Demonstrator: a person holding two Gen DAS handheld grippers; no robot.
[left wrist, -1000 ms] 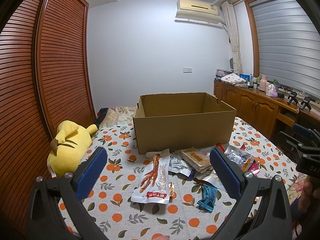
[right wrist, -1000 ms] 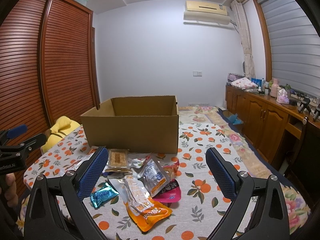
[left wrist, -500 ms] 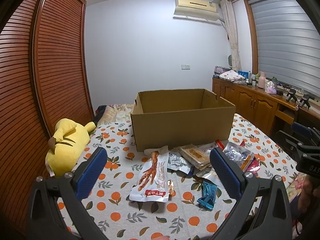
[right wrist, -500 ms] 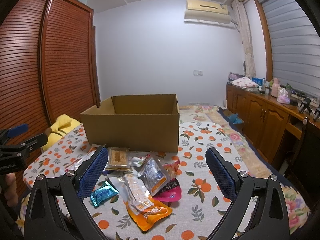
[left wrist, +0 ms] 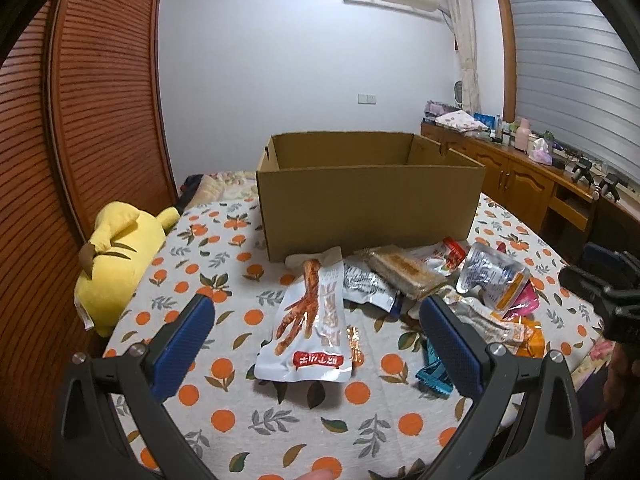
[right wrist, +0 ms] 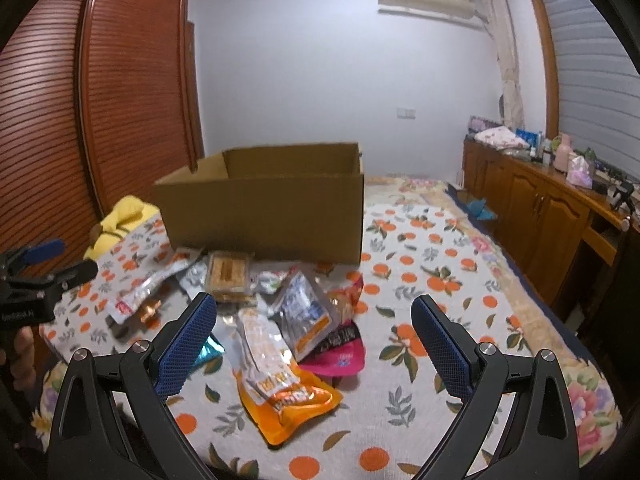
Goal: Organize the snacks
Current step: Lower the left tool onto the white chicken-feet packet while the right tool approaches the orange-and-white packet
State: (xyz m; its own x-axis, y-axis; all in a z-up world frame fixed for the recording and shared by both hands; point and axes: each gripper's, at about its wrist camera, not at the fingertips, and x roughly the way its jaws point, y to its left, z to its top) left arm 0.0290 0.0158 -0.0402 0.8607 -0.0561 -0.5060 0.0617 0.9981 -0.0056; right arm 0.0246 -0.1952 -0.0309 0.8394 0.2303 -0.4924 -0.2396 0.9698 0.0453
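Lying lengthwise between the wide-apart fingers of the left gripper (left wrist: 316, 330), the chicken-foot pack (left wrist: 310, 330) is nearest it, before the box (left wrist: 370, 210); the right gripper (right wrist: 314, 330) is likewise held apart, empty.

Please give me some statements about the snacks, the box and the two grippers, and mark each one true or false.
1. The cardboard box stands open at the top. True.
2. The left gripper is shut on the chicken foot packet. False: it is open, holding nothing.
3. The orange packet lies inside the box. False: it lies on the bedspread.
4. The right gripper is open. True.
5. A yellow plush toy lies left of the box. True.
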